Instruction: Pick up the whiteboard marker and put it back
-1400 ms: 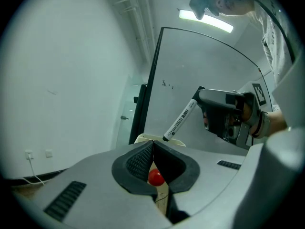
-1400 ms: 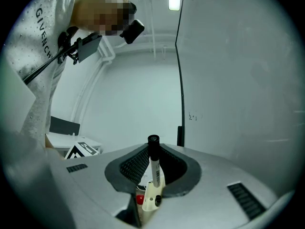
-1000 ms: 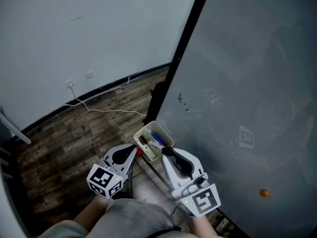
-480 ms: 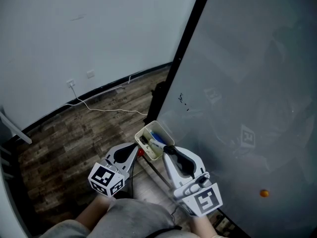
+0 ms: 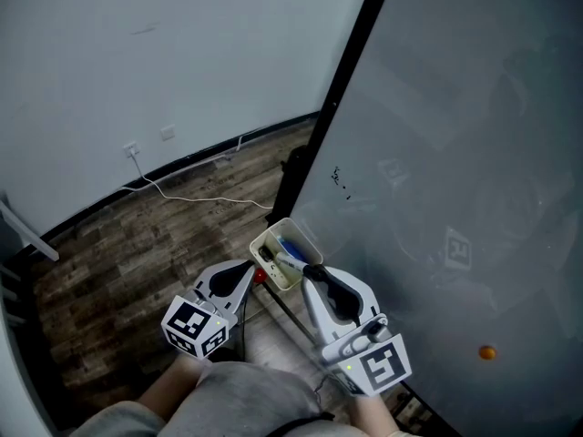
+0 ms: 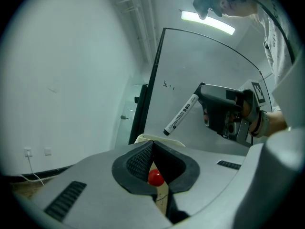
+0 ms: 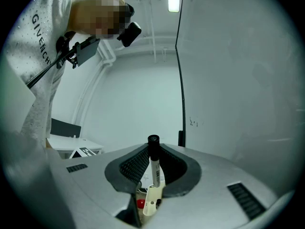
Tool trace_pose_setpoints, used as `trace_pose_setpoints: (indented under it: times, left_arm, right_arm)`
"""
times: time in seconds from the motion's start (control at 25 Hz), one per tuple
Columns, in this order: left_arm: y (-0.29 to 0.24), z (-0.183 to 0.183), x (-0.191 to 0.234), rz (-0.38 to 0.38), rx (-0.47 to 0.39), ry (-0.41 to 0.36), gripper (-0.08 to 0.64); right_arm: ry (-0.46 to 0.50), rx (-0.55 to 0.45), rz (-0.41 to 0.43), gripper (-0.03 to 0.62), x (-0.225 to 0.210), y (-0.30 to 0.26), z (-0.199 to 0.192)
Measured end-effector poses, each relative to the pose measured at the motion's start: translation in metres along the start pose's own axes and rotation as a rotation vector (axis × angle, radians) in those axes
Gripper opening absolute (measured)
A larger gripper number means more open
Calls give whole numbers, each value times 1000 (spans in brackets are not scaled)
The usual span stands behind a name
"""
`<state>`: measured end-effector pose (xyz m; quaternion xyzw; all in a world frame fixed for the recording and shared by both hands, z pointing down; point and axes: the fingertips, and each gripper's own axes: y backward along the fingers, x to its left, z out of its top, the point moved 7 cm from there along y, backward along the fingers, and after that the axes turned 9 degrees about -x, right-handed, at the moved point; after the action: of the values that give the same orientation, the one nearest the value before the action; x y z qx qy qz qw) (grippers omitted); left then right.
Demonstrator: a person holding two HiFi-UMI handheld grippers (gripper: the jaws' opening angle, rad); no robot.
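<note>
From your head view, the whiteboard (image 5: 455,153) fills the side from 12 round to 5 o'clock. The holder box (image 5: 258,244) sits at the whiteboard's lower corner, near centre. Your right gripper (image 5: 305,271) lies at the box's 5 o'clock, with the marker (image 5: 284,262) between its jaws, one end over the box. Your left gripper (image 5: 249,273) lies just beside the box at 7 o'clock. At 10 o'clock a cable (image 5: 196,200) runs along the floor (image 5: 137,271) near the wall (image 5: 137,53).

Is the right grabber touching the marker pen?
Touching. The right gripper view shows the right hand-held gripper with its jaws pressed against both sides of the whiteboard marker.
</note>
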<state>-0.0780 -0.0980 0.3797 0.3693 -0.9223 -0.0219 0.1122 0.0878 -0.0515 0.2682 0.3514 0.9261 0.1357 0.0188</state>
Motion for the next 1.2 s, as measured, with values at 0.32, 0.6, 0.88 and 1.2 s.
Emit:
trace_pose_setpoints:
  times: [0.32, 0.6, 0.88, 1.2]
  left_arm:
    - [1, -3, -2, -7, 8, 5, 14]
    - [-2, -6, -4, -22, 13, -7, 14]
    - [-1, -3, -4, -15, 9, -7, 14]
    - [1, -1, 1, -3, -7, 2, 14]
  right_arm:
    - [-9, 2, -11, 74, 0, 4, 0]
    - [-11, -20, -21, 75, -2, 4, 0]
    - [-24, -15, 10, 74, 0, 3, 2]
    - [-25, 2, -26, 75, -3, 2, -6]
